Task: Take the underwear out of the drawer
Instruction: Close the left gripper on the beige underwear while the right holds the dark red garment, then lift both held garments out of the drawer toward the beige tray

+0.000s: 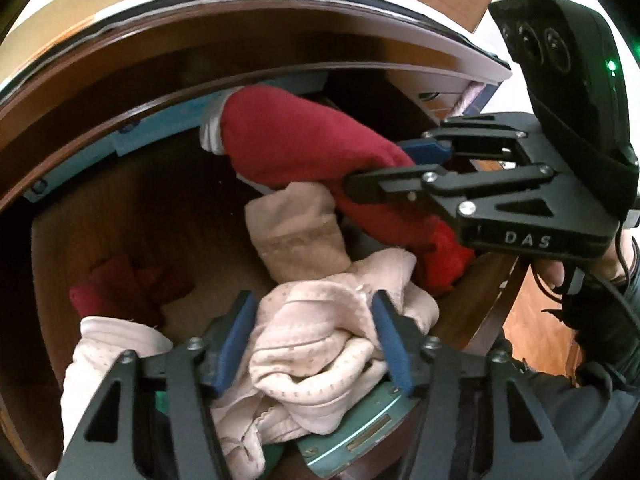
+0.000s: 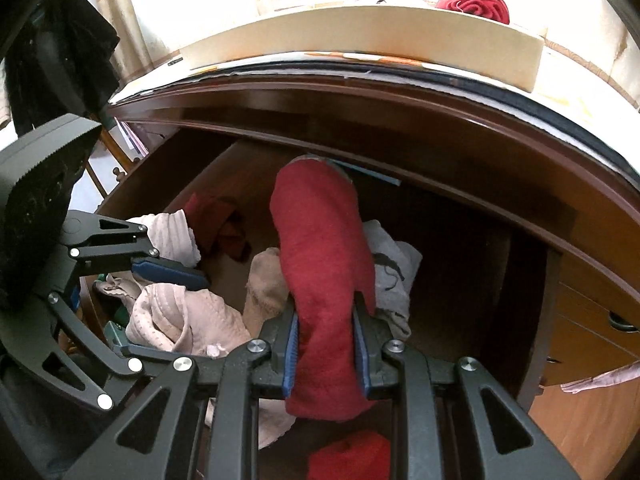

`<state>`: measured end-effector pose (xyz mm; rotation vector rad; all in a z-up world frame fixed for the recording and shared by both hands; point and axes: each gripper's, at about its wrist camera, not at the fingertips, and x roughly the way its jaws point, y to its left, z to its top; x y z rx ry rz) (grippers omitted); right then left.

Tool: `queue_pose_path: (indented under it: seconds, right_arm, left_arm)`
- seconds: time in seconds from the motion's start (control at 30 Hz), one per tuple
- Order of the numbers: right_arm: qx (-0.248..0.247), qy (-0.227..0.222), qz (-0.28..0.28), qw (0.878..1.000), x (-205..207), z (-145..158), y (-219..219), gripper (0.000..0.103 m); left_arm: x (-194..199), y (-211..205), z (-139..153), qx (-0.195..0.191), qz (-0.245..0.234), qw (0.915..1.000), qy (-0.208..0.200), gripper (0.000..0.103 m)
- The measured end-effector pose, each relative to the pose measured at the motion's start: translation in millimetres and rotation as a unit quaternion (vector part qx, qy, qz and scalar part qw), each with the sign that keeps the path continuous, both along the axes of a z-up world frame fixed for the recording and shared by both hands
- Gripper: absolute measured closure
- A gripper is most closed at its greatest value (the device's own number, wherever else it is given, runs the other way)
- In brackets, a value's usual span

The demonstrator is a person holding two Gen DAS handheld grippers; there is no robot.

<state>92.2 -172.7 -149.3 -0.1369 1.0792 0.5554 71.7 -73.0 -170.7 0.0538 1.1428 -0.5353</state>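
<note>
The open wooden drawer [image 1: 104, 216] holds several pieces of underwear. My right gripper [image 2: 325, 320] is shut on a dark red piece [image 2: 320, 236] and holds it above the drawer; it shows in the left wrist view too [image 1: 304, 140], with the right gripper [image 1: 396, 164] across it. My left gripper [image 1: 316, 320] has a pale pink dotted piece [image 1: 320, 344] between its fingers, which are fairly wide apart; whether they pinch it is unclear. The left gripper also shows in the right wrist view [image 2: 168, 300] at the pink piece [image 2: 176, 316].
In the drawer lie a beige piece [image 1: 296, 228], another red piece [image 1: 116, 284], a white-pink piece [image 1: 104, 356] and a grey piece [image 2: 394, 276]. The desk top edge [image 2: 360, 84] overhangs the drawer. A cream box [image 2: 360, 36] with red cloth [image 2: 476, 2] sits on top.
</note>
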Motion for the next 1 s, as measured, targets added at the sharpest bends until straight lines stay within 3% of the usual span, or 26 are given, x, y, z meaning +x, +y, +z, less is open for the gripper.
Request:
queue_pose_path:
  seconds: [0.17,0.3,0.7,1.0]
  right_arm:
    - [-0.02,0.002,0.009,1.0,1.2,-0.6,7.3,0.077]
    - [-0.025,0.006,0.012,1.0,2.8,-2.3,11.2,0.077]
    - [-0.021,-0.056,-0.001,0.998,-16.2,9.6,6.7,0.079]
    - [0.013,-0.069,-0.029,0.997,-24.6,13.0,-8.2,0.079]
  left_arm:
    - [-0.1,2.1,-4.1,-0.019,-0.001,0.9998,-0.006,0.077]
    - [-2.6,10.6,-2.4,-0.042,0.007,0.999,-0.017,0.086]
    - [-25.9,38.2,8.9,-0.08,0.027,0.9944,-0.064,0.092]
    - [-38.6,51.9,32.7,-0.093,0.041,0.989,-0.107,0.094]
